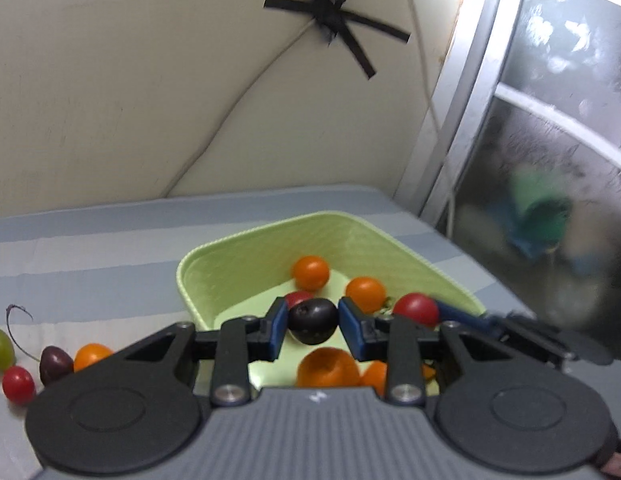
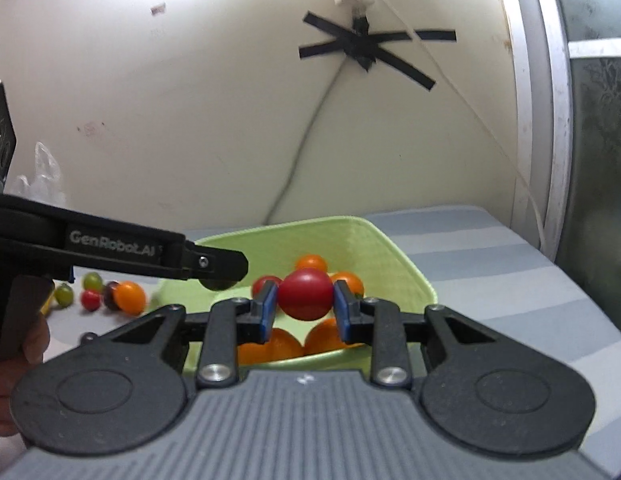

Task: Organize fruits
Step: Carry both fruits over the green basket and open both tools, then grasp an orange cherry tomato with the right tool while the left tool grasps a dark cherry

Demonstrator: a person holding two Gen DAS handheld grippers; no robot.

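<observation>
My left gripper [image 1: 313, 322] is shut on a dark purple grape [image 1: 313, 320] and holds it over the light green tray [image 1: 270, 248]. My right gripper [image 2: 305, 300] is shut on a red cherry tomato [image 2: 305, 294], also over the tray [image 2: 374, 244]. It shows at the right of the left wrist view [image 1: 415, 309]. Orange and red tomatoes [image 1: 310, 272] lie in the tray. Loose fruits lie on the cloth to the left: a green grape [image 1: 0, 348], a red tomato [image 1: 17, 385], a dark grape [image 1: 54, 364] and an orange tomato [image 1: 90, 354].
The table has a blue and grey striped cloth [image 1: 90, 248]. A cream wall with black tape and a white cable stands behind it. A metal window frame [image 1: 462, 120] rises at the right. My left gripper's body [image 2: 110, 248] crosses the left of the right wrist view.
</observation>
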